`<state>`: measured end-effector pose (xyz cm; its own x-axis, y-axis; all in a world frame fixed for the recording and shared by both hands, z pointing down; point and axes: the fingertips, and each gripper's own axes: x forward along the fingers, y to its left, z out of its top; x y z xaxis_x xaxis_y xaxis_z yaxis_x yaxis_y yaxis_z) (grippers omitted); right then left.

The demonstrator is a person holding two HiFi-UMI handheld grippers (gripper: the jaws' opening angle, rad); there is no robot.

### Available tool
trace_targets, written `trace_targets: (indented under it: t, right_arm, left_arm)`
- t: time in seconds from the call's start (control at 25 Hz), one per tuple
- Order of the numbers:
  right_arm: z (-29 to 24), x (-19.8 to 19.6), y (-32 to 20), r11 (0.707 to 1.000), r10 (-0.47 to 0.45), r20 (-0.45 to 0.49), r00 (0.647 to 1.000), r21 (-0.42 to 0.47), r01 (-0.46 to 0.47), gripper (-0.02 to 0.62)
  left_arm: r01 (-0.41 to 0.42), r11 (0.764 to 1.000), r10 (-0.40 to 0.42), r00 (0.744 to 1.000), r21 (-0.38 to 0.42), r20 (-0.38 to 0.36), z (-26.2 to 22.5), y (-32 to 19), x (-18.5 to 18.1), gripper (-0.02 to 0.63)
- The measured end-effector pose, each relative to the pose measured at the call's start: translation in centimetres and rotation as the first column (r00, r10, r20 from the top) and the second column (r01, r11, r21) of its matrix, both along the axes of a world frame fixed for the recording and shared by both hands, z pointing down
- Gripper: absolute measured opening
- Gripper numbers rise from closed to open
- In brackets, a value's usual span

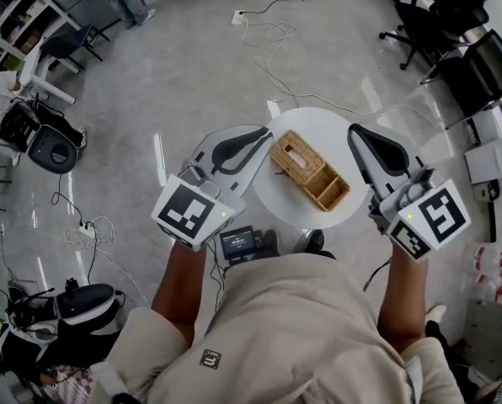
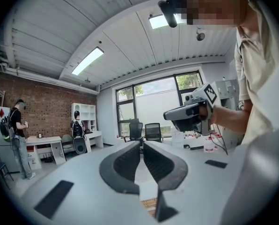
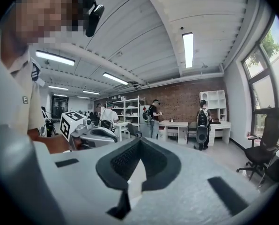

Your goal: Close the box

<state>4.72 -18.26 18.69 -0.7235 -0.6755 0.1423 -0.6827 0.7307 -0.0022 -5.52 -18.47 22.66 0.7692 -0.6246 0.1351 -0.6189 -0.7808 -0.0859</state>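
A woven wicker box (image 1: 308, 172) lies slantwise on a small round white table (image 1: 318, 124). A lid with an oval slot covers its upper-left part, and its lower-right end shows an open compartment. My left gripper (image 1: 265, 132) hovers over the table's left edge, beside the box, jaws together with nothing between them. The right gripper (image 1: 353, 130) hangs at the box's right, shut and empty. Both point level into the room in their own views: left gripper (image 2: 142, 143), right gripper (image 3: 139, 139). A sliver of wicker (image 2: 149, 203) shows below the left jaws.
Black office chairs (image 1: 453, 23) stand at the far right and white cables (image 1: 268, 32) trail across the floor beyond the table. A black stool (image 1: 53, 150) and gear sit at left. Several people (image 3: 154, 118) stand by desks along a brick wall.
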Motion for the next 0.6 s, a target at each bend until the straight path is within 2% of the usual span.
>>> trace_targets:
  t: [0.6]
  right_arm:
    - [0.98,-0.64,0.8,1.0,0.001,-0.021,1.0,-0.013,-0.002,-0.011]
  left_arm:
    - [-0.006,1.0,0.006,1.0,-0.004,0.001,0.68,0.98,-0.5,0.021]
